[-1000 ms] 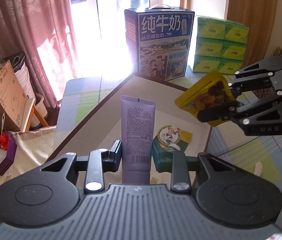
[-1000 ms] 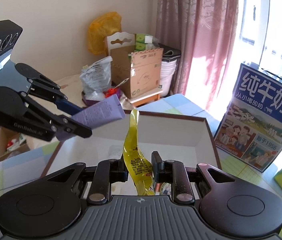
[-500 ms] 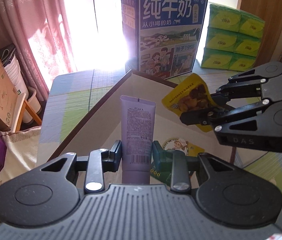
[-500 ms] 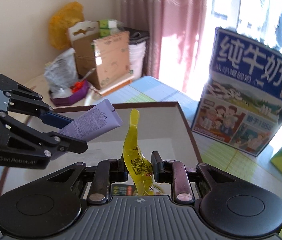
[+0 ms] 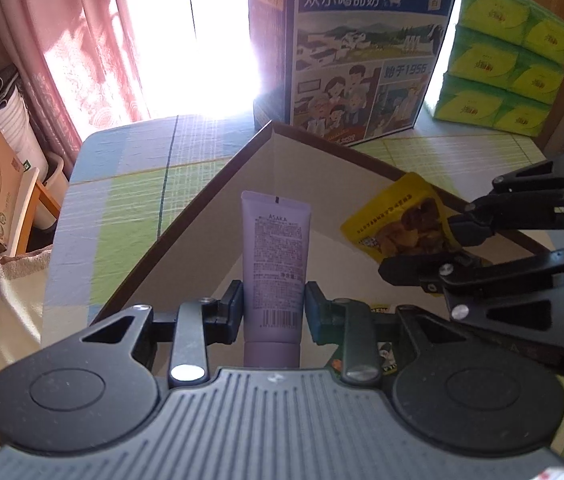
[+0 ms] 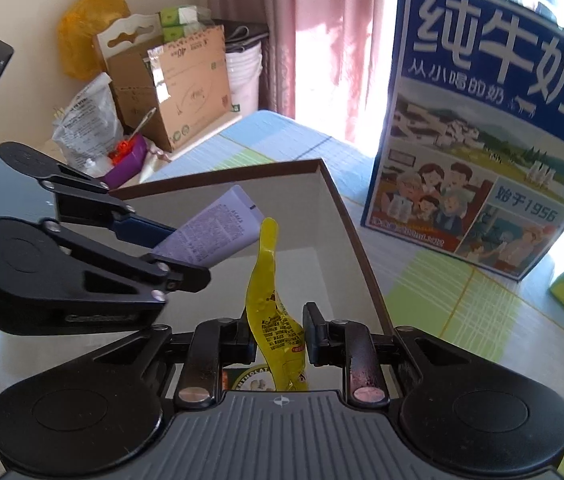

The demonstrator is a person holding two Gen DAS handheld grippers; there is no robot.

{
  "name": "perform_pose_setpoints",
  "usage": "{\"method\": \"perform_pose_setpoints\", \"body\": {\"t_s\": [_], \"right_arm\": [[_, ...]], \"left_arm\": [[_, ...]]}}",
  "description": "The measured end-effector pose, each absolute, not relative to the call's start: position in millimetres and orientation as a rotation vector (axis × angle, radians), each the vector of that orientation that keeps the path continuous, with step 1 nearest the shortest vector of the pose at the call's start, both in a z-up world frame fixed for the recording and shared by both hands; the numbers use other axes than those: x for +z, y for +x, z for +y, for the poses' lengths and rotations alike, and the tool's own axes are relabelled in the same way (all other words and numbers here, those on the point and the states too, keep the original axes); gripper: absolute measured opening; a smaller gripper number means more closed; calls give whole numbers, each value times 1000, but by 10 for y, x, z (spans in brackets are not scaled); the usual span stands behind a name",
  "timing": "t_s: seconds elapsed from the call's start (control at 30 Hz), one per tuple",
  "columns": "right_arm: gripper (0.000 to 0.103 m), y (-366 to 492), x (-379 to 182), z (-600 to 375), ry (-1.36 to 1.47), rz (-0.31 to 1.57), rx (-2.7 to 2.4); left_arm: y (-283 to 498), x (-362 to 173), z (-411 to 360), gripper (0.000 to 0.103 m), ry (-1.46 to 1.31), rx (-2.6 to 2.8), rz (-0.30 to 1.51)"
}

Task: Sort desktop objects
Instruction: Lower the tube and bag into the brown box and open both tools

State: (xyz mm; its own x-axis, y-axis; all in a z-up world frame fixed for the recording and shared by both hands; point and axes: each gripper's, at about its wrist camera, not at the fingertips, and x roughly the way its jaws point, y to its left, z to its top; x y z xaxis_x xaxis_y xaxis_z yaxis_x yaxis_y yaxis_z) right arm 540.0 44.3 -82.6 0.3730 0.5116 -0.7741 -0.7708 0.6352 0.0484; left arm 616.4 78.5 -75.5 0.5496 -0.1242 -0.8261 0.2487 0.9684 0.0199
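Note:
My left gripper [image 5: 273,308] is shut on a pale purple tube [image 5: 275,264], which stands up between the pads over the open white box [image 5: 201,216] with a brown rim. To its right, my right gripper [image 5: 426,248] is shut on a yellow snack packet [image 5: 398,228] just above the box's far wall. In the right wrist view the packet [image 6: 271,308] stands edge-on between the pads of the right gripper [image 6: 277,334]. Left of it, the left gripper [image 6: 177,252] holds the tube [image 6: 217,236] over the box [image 6: 346,220]. A green round-labelled packet [image 6: 249,380] lies on the box floor.
A tall blue milk carton case [image 5: 362,40] stands right behind the box. Green tissue packs [image 5: 510,52] are stacked to its right. The checked tablecloth [image 5: 121,184] runs left to the table edge. Beyond it are cardboard boxes [image 6: 169,80], bags and a pink curtain.
Both grippers have come down and forward over the box, each still holding its item. The milk case and the box now look larger and closer. The right gripper has rolled slightly.

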Motion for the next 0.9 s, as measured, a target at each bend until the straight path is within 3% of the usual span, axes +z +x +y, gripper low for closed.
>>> {"method": "perform_pose_setpoints", "body": {"t_s": [0.63, 0.9], "right_arm": [[20, 5518, -1031, 449, -319, 916, 806], [20, 5510, -1024, 462, -302, 908, 813]], "left_arm": [[6393, -1051, 787, 28, 145, -204, 1009], [6307, -962, 875, 38, 135, -200, 1001]]}}
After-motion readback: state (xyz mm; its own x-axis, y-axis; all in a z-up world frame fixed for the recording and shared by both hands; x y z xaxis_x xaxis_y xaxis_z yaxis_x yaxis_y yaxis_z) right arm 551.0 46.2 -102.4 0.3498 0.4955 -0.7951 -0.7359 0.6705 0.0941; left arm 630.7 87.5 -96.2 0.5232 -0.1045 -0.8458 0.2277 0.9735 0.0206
